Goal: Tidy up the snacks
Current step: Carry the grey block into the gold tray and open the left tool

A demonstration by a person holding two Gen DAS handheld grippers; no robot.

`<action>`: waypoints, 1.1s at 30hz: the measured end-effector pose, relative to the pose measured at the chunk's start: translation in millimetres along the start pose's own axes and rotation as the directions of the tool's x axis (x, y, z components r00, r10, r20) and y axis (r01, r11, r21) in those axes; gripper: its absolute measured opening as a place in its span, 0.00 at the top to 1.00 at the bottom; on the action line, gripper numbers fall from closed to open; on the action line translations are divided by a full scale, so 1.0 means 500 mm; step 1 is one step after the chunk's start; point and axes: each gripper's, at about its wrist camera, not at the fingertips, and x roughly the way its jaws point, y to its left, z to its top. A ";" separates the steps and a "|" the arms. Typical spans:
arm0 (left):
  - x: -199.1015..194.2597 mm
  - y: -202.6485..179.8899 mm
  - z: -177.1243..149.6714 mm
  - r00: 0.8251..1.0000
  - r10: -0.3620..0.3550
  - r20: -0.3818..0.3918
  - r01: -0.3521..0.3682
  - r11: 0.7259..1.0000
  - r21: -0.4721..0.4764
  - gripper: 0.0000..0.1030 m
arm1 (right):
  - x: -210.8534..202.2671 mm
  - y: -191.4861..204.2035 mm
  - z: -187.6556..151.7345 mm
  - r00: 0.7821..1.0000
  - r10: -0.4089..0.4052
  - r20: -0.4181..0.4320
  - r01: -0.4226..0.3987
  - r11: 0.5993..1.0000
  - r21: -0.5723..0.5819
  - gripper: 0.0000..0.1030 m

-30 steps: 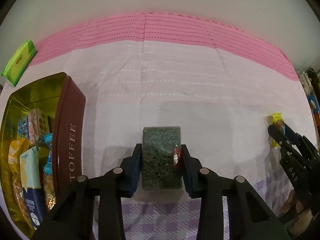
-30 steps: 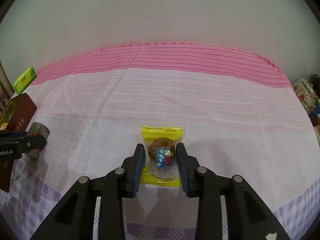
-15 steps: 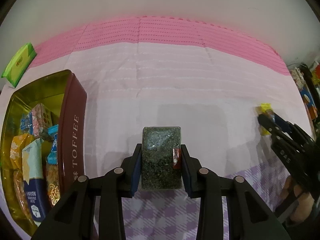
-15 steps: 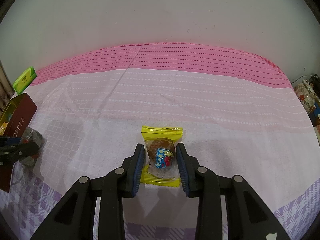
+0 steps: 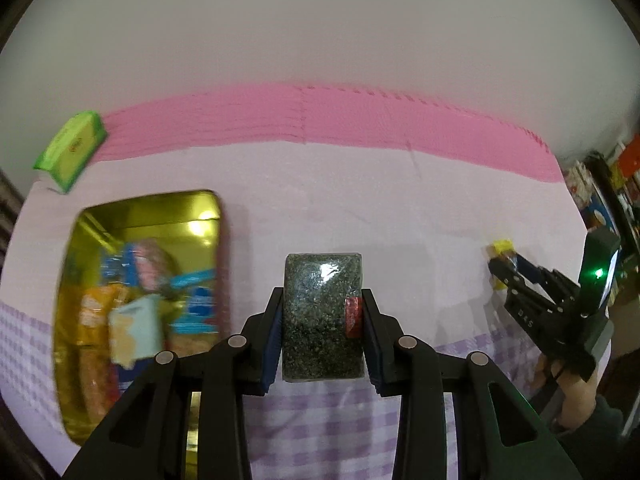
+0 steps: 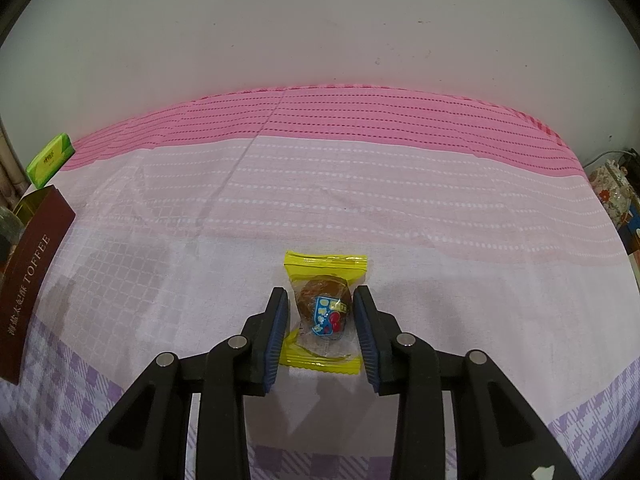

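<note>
Left tool (image 5: pixel 322 318) clamped on dark green speckled packet (image 5: pixel 323 312), pads pressing both its sides, packet held clear above the cloth-covered bench (image 5: pixel 400 208); open gold tin (image 5: pixel 140 216) of assorted snacks sits left of this tool, blurred; green pack (image 5: pixel 70 146) far beyond-left near the wall; right tool (image 6: pixel 320 322) low over the bench, jaws narrowly apart and straddling yellow-wrapped snack (image 6: pixel 325 312), which lies flat between the pads; pads look close to the wrapper, contact unclear; maroon TOFFEE tin side (image 6: pixel 30 288) far to its left.
</note>
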 end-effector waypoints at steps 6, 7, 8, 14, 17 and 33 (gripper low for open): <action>-0.048 0.091 -0.003 0.996 0.087 0.036 -0.085 0.995 -0.044 0.65 | 0.001 0.003 0.001 1.000 0.002 -0.001 -0.002 1.000 -0.001 0.66; -0.051 0.110 -0.003 0.994 0.102 0.035 -0.100 0.993 -0.056 0.65 | 0.001 0.003 0.001 1.000 0.002 -0.001 -0.002 1.000 -0.001 0.66; -0.051 0.127 -0.005 0.993 0.117 0.033 -0.115 0.991 -0.068 0.65 | 0.001 0.002 0.001 1.000 0.001 -0.001 -0.001 1.000 -0.002 0.66; -0.052 0.212 -0.023 0.978 0.209 0.017 -0.205 0.973 -0.110 0.65 | 0.000 0.004 -0.001 1.000 -0.001 -0.001 0.001 1.000 -0.003 0.66; -0.043 0.245 -0.032 0.975 0.223 -0.005 -0.221 0.967 -0.126 0.65 | 0.000 0.008 -0.001 1.000 -0.005 -0.001 0.005 1.000 -0.005 0.66; 0.015 0.316 -0.066 0.960 0.268 -0.087 -0.278 0.951 -0.136 0.65 | 0.002 0.007 0.001 1.000 -0.008 -0.002 0.008 1.000 -0.008 0.66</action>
